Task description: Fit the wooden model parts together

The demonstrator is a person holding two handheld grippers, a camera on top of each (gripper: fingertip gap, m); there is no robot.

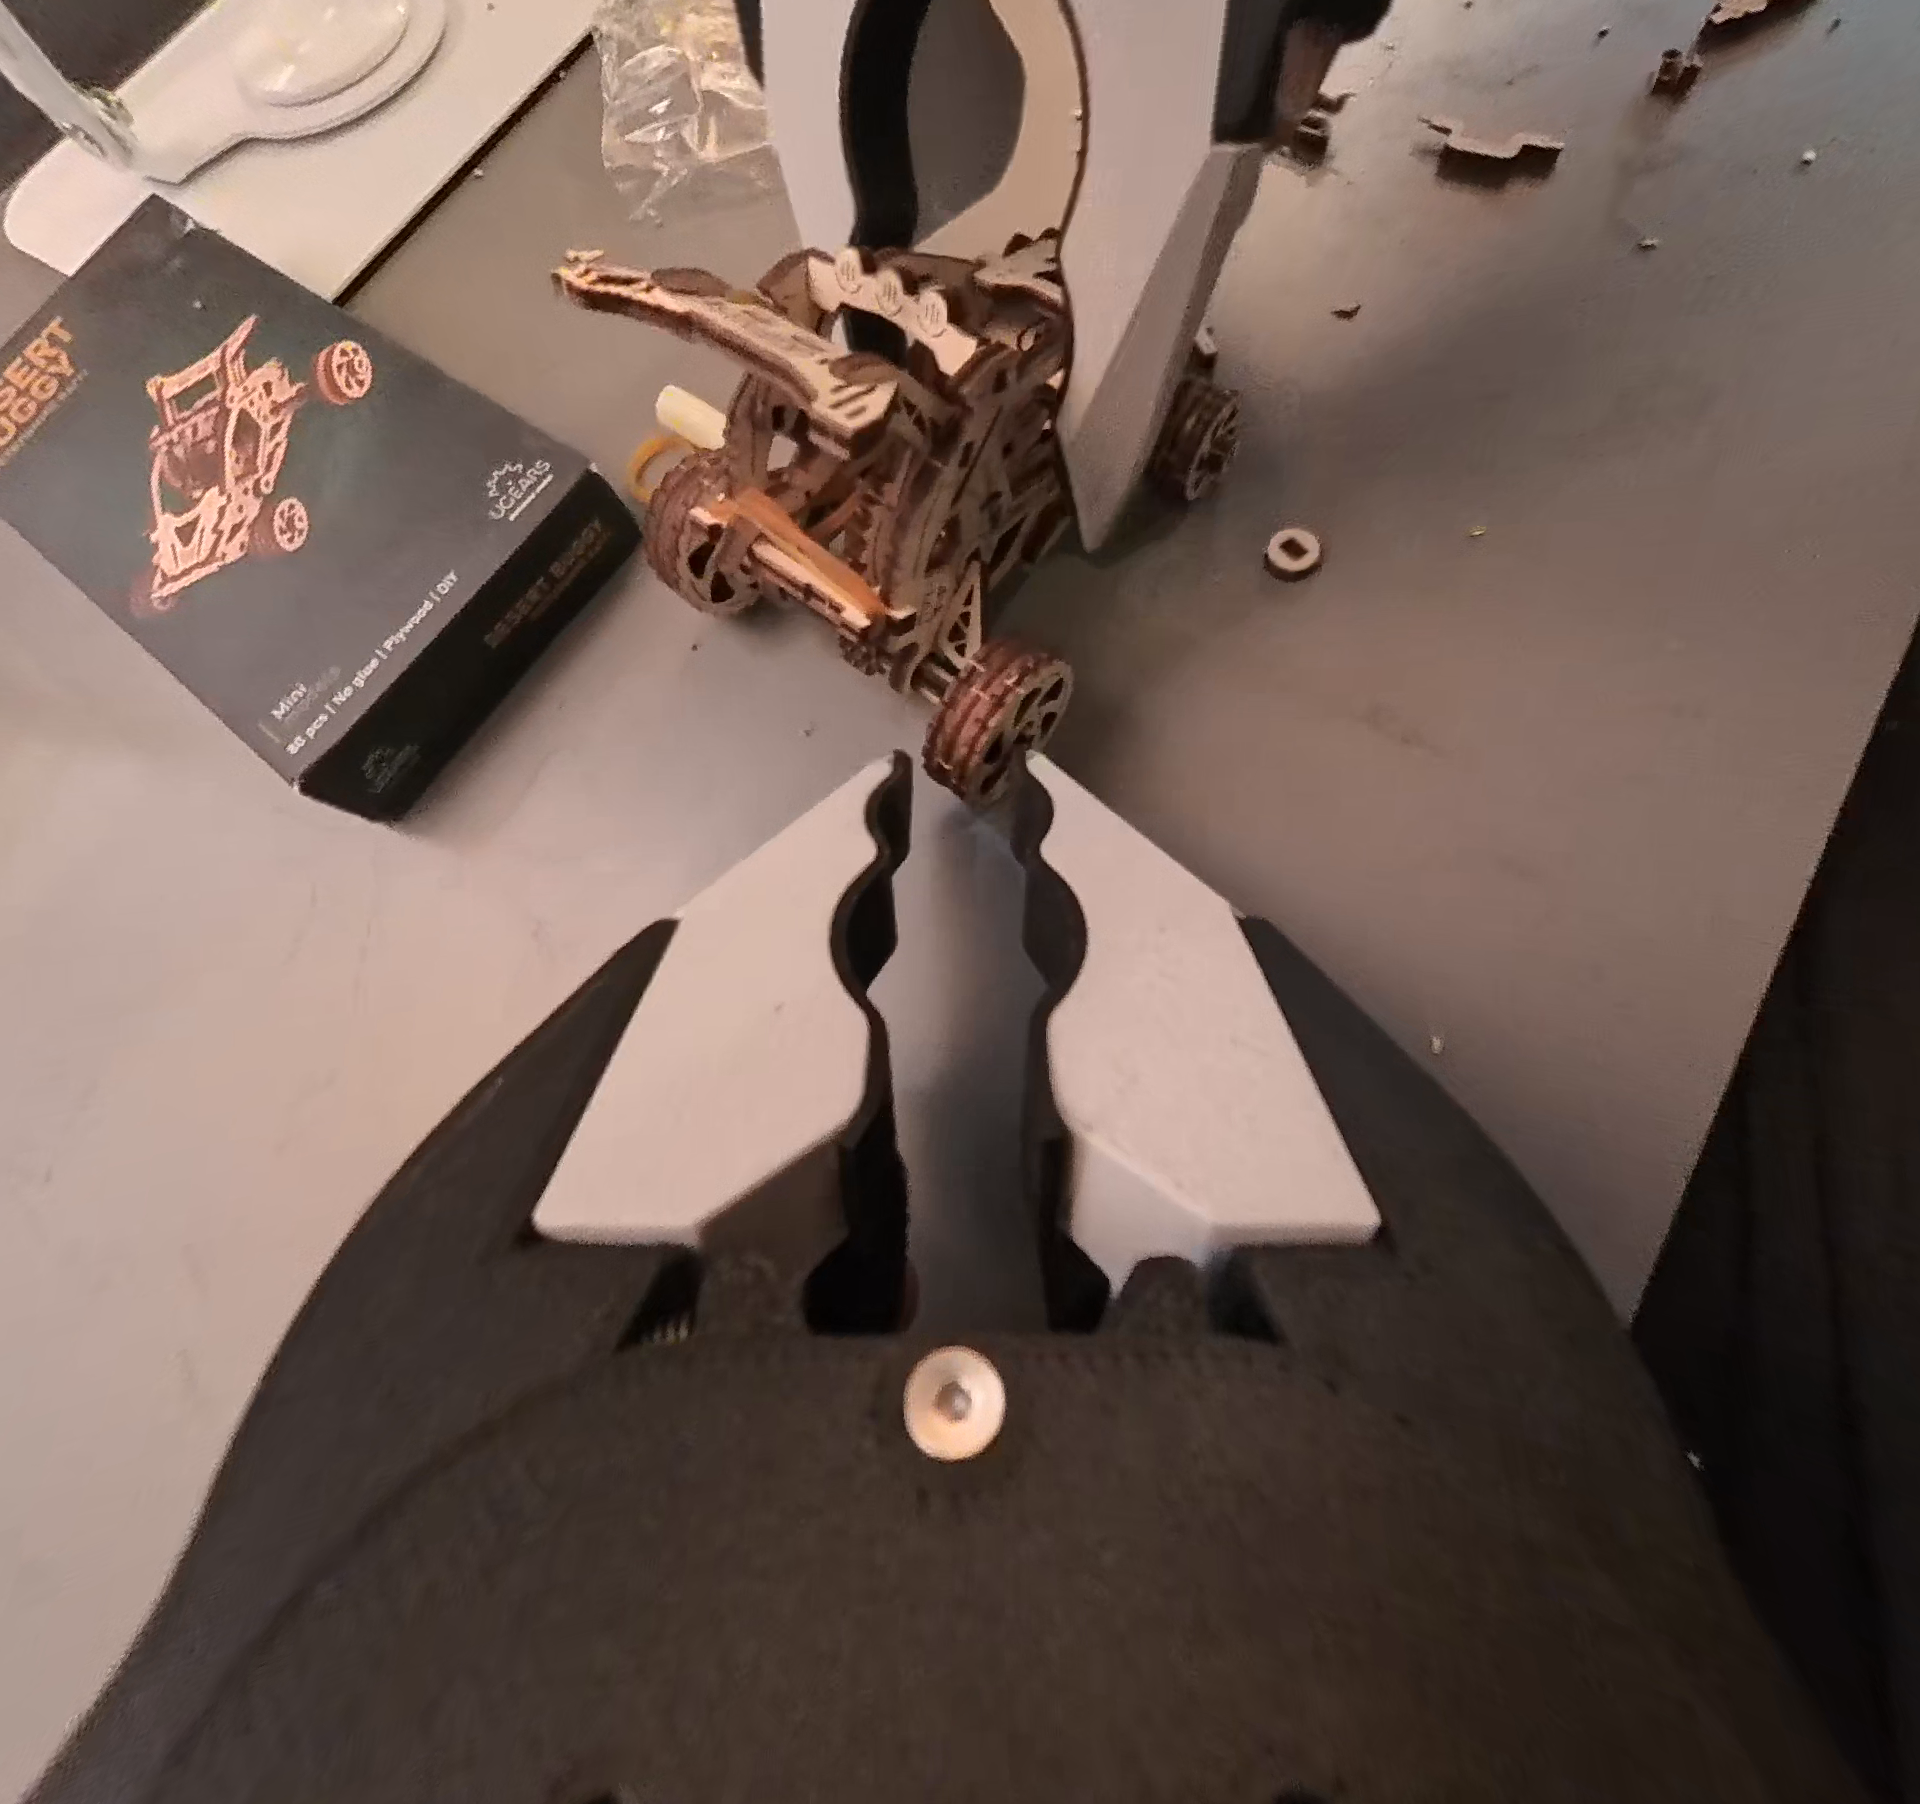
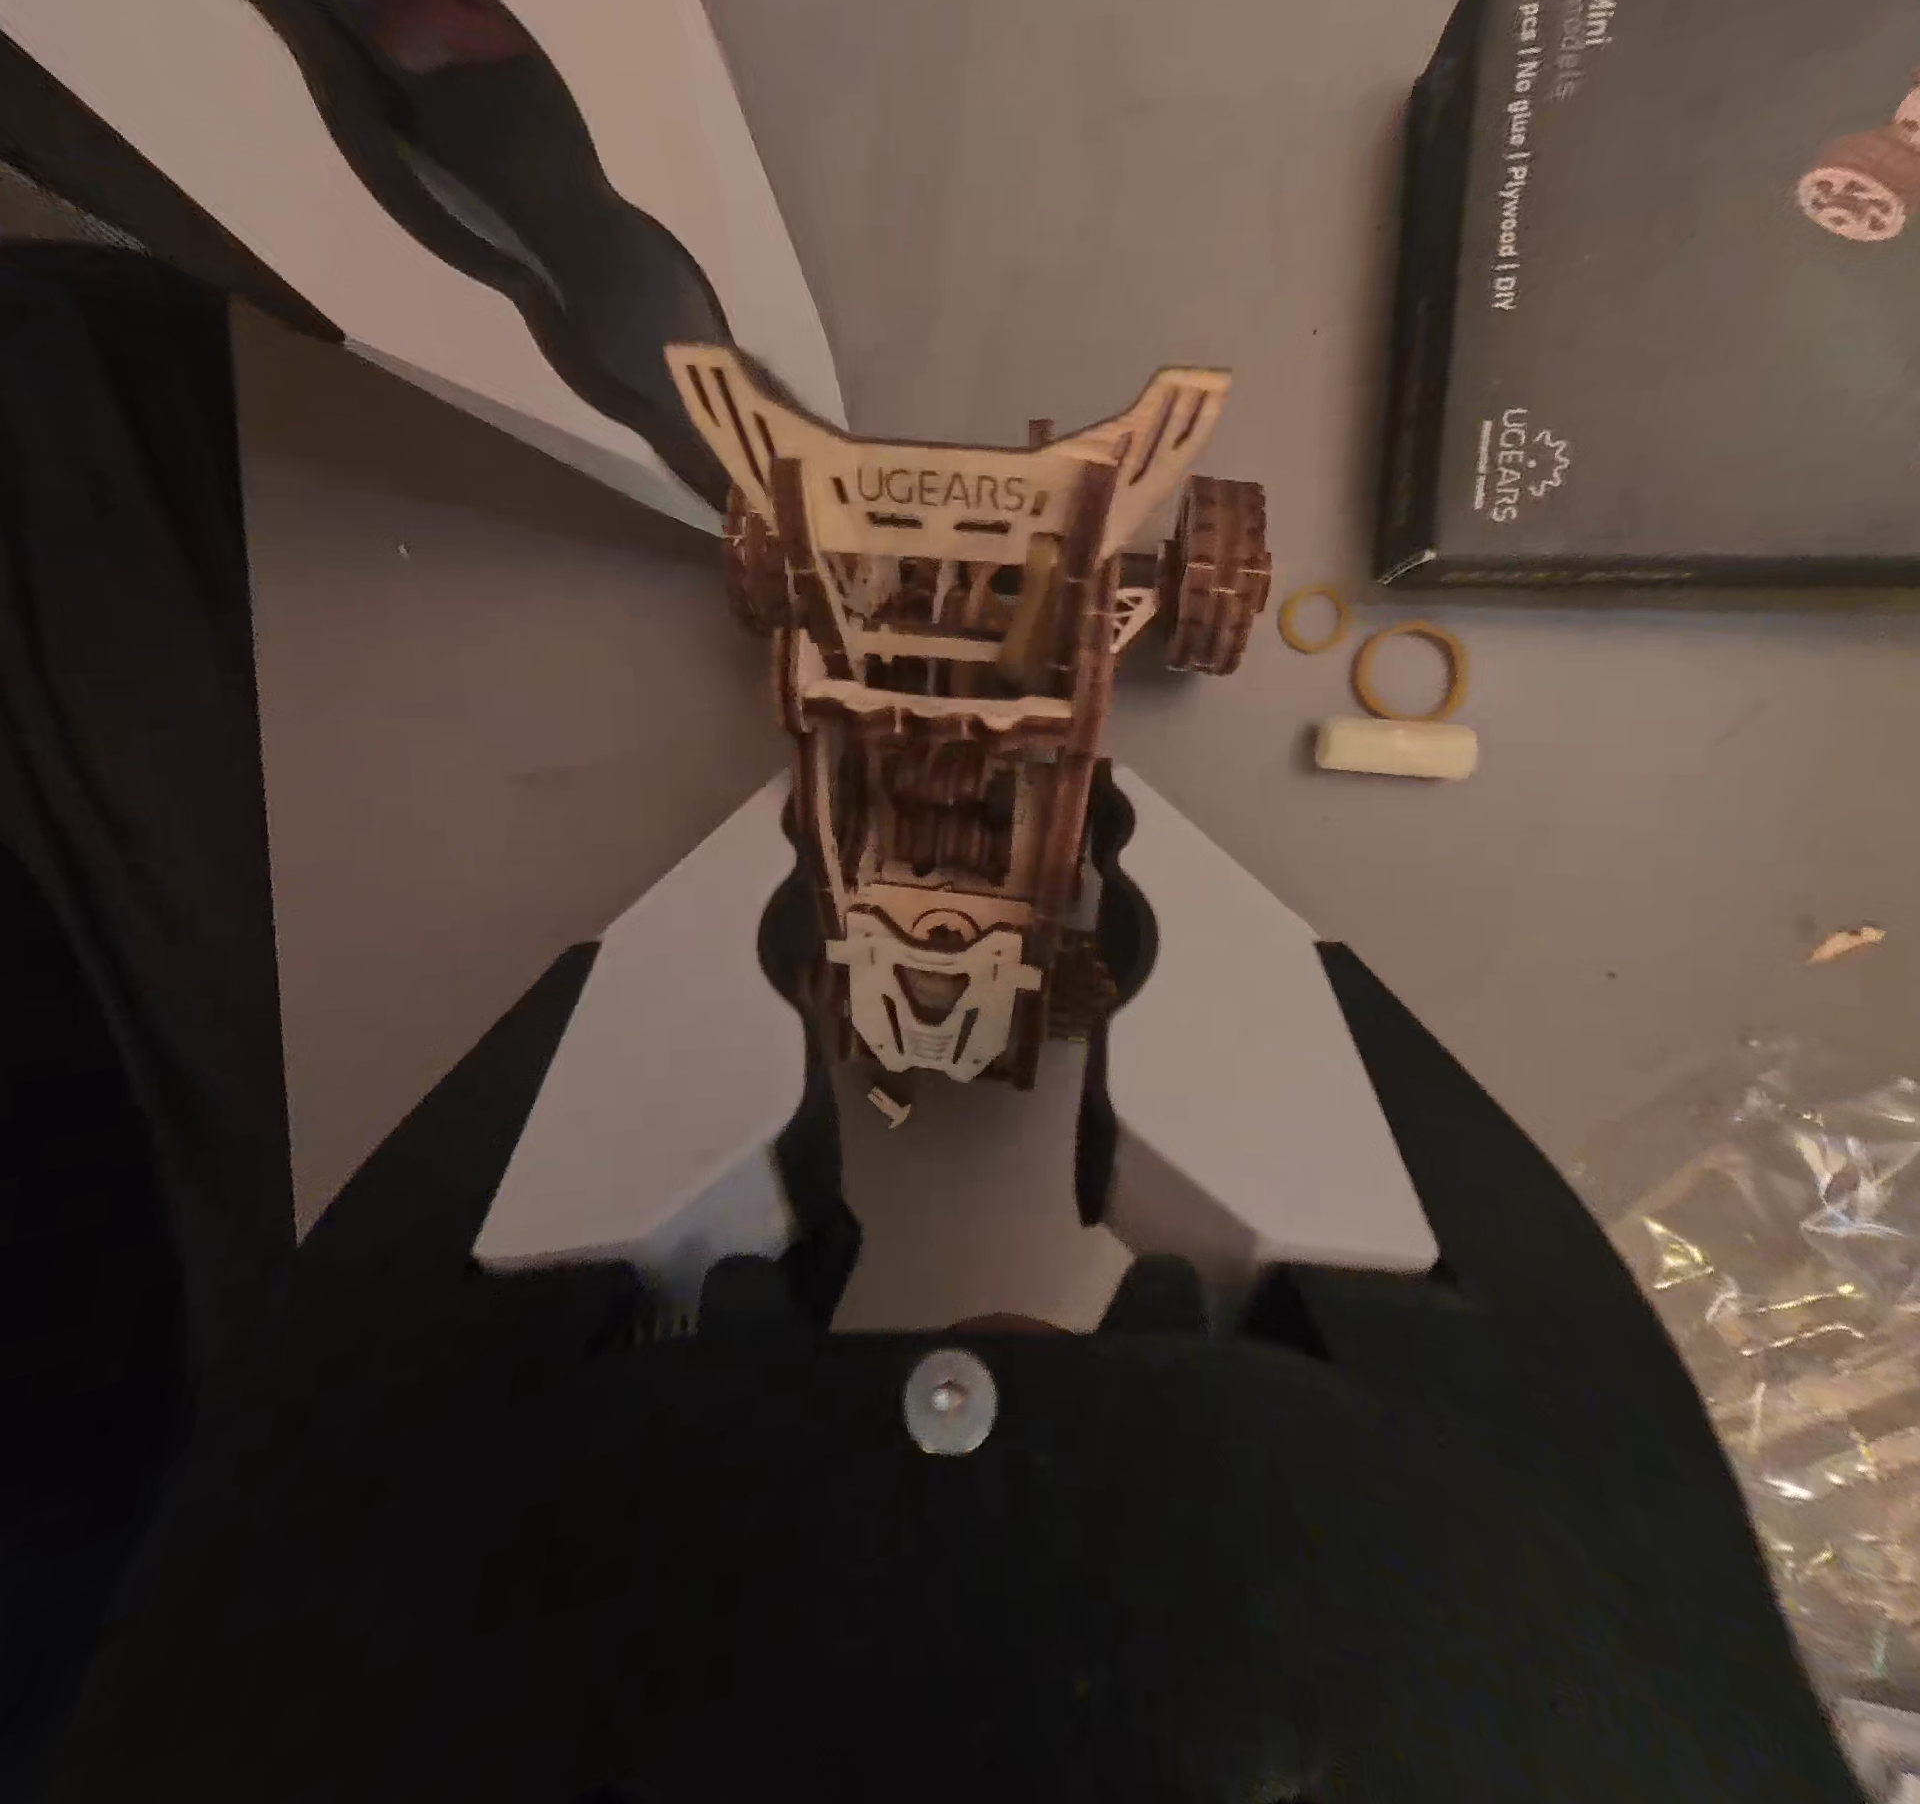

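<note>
A wooden buggy model (image 1: 883, 424) stands on the grey table (image 1: 1455, 715). My right gripper (image 2: 951, 840) is shut on the buggy's body (image 2: 935, 663) near its nose and holds it from both sides. In the left wrist view the right gripper (image 1: 966, 424) comes down from the top. My left gripper (image 1: 971, 767) has its tips closed narrowly around a rear wheel (image 1: 997, 726) on the end of an axle. In the right wrist view the left gripper's fingertips (image 2: 717, 507) reach that wheel (image 2: 743, 559), which the spoiler partly hides. The opposite rear wheel (image 2: 1221, 570) is free.
A black box (image 1: 312, 528) lies left of the buggy. Two rubber bands (image 2: 1408, 668) and a white stick (image 2: 1392, 748) lie beside the model. Loose wooden pieces (image 1: 1496, 139) and a ring (image 1: 1296, 549) lie far right. A crumpled plastic bag (image 1: 686, 92) and a white stand (image 1: 208, 92) are behind. Across from one pair of fingers to the other is roughly 6 centimetres. It is some 5 centimetres from my right tips to the white stick (image 2: 1392, 748). It turns up in the left wrist view (image 1: 709, 421) as well.
</note>
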